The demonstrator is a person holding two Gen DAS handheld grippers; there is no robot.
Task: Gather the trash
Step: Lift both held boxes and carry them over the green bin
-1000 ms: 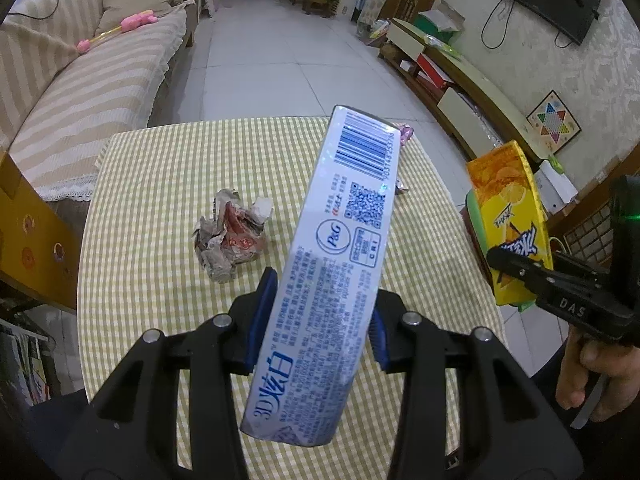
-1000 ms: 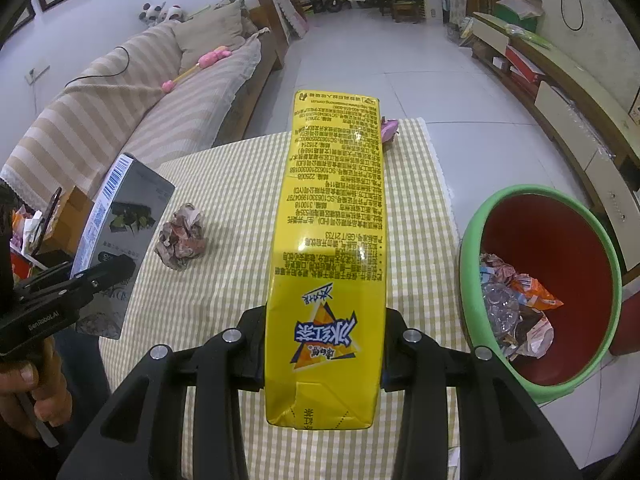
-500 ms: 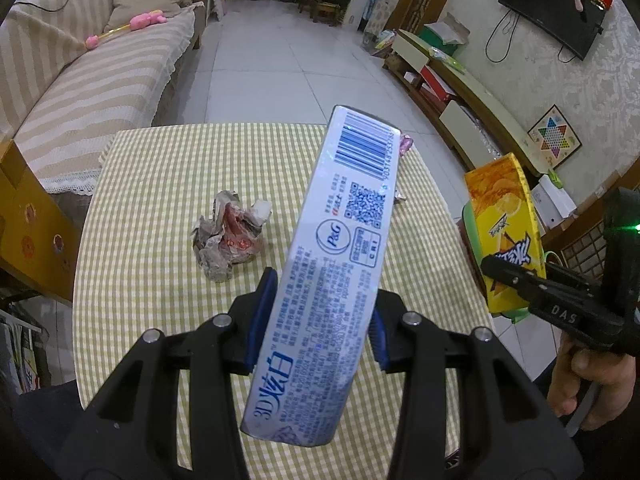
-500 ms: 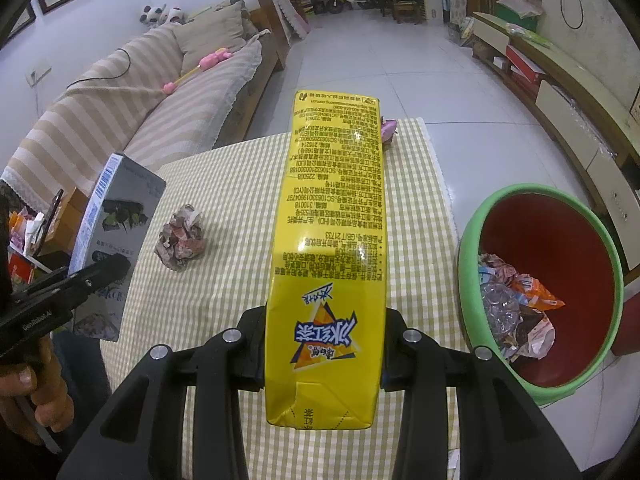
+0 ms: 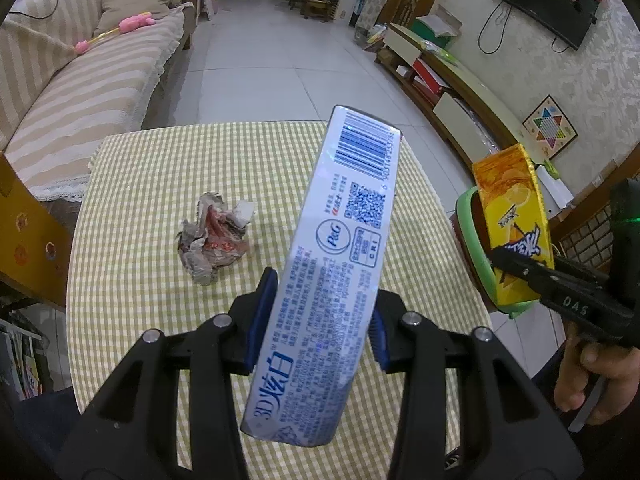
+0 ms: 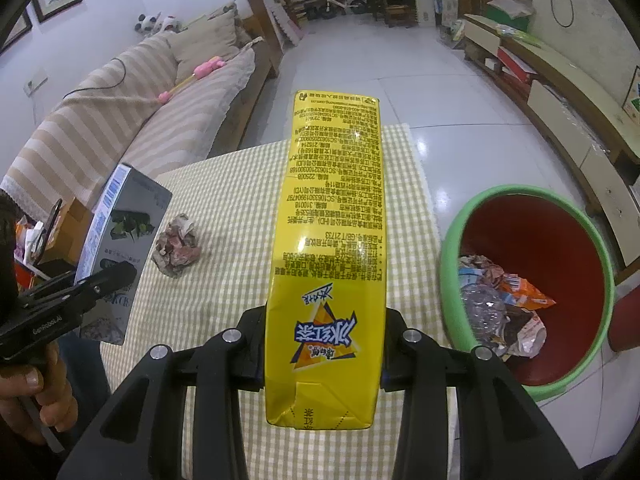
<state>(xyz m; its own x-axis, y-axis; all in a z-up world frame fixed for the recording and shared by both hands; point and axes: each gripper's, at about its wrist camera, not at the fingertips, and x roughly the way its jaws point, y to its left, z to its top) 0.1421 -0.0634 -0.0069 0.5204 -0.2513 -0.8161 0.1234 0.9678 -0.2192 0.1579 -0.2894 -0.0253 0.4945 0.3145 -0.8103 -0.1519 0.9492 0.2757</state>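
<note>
While both boxes hang above it, spread wide beneath: a table (image 5: 160,184) covered with a soft cloth of small yellow-and-white checks, flat and a little wrinkled at the edges. Beside its right edge, low on the pale tiled floor, a round plastic bin (image 6: 592,248) with a thick green rim and smooth red inner wall, holding crumpled wrappers and clear crinkled plastic at the bottom. Held over the table near that bin, a long yellow carton (image 6: 332,216), glossy, rectangular, printed with dense black text and with a folded seam at the near end, clamped at its lower part between the black jaws of the right gripper (image 6: 322,354). Further left, a long silvery-white toothpaste box (image 5: 332,264), shiny cardboard with a blue barcode and a square code, tilted with its far end up, squeezed between the blue pads (image 5: 264,320) of the left gripper (image 5: 318,326). Lying on the cloth well left of the boxes, a crumpled paper wad (image 5: 212,244), grey with red patches, rough and irregular in shape. At the frame edges, a hand (image 5: 592,376) around each black handle.
</note>
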